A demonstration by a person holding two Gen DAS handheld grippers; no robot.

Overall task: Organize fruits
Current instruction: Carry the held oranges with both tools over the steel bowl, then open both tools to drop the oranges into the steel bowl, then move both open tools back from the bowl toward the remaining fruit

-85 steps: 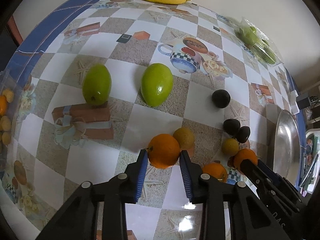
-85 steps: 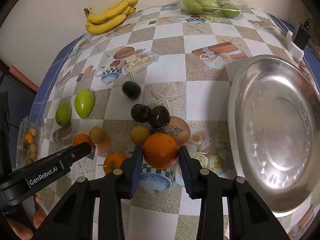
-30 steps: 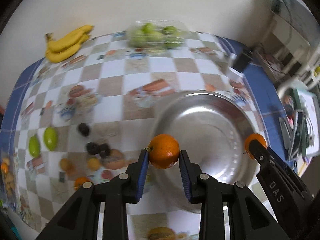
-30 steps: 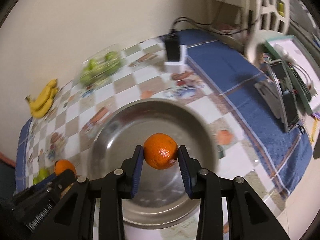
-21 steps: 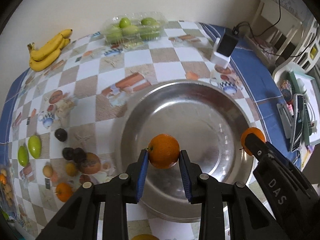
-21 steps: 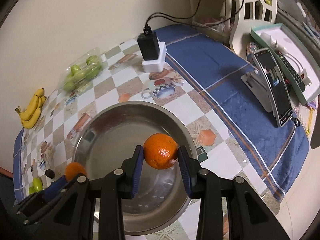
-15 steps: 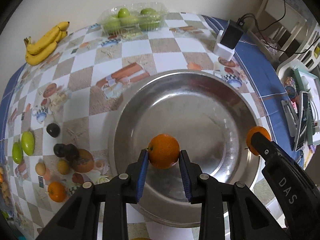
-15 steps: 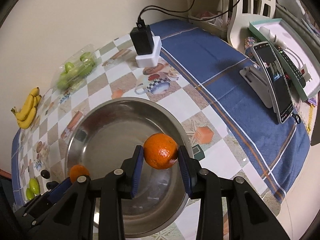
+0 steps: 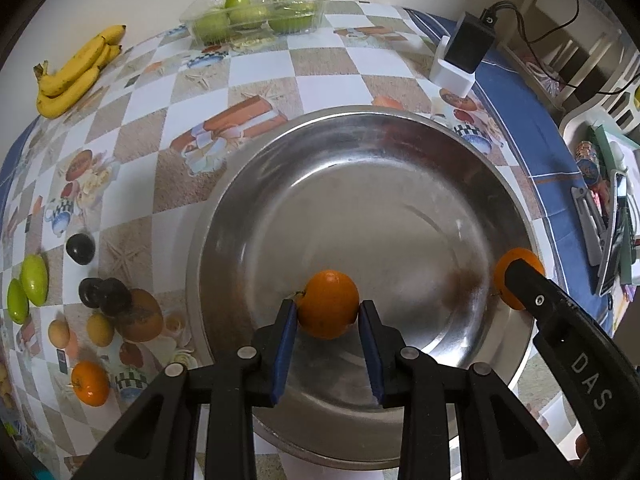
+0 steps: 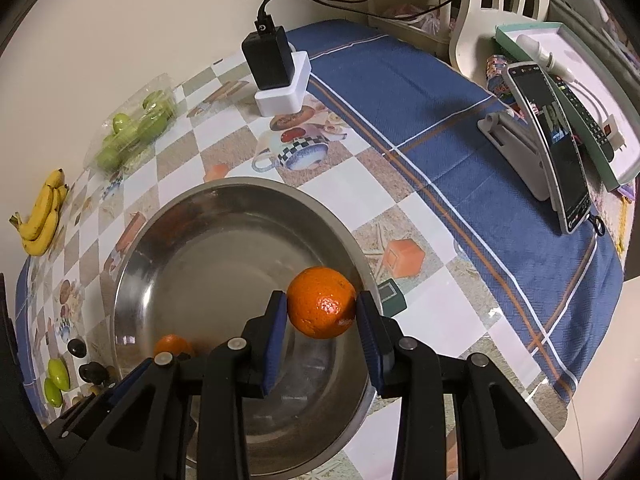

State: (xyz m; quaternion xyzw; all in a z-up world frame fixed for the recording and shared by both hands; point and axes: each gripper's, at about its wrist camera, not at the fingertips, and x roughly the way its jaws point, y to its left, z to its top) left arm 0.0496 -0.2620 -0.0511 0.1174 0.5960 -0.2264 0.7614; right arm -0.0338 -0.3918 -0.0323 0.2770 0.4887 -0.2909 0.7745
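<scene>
The left tool (image 9: pixel 327 320) pinches an orange (image 9: pixel 329 304) between its blue pads, held over the near part of a wide steel bowl (image 9: pixel 248 184) that sits on the checked worktop (image 9: pixel 320 76). The right tool (image 10: pixel 321 322) grips a second orange (image 10: pixel 322 307) the same way, over the bowl's near right rim; whether either orange touches the metal cannot be told. In the left wrist view the right tool's orange shows at the bowl's right edge. Left of the bowl lie a loose orange (image 9: pixel 90 383), two small yellow fruits (image 9: pixel 99 329), dark round fruits (image 9: pixel 81 249) and two green fruits (image 9: pixel 34 279). At the far side sit a bunch of bananas (image 9: pixel 74 74) and a clear box of green fruits (image 9: pixel 256 10). A black charger on a white block (image 10: pixel 276 76) stands near the blue cloth (image 10: pixel 460 128).
</scene>
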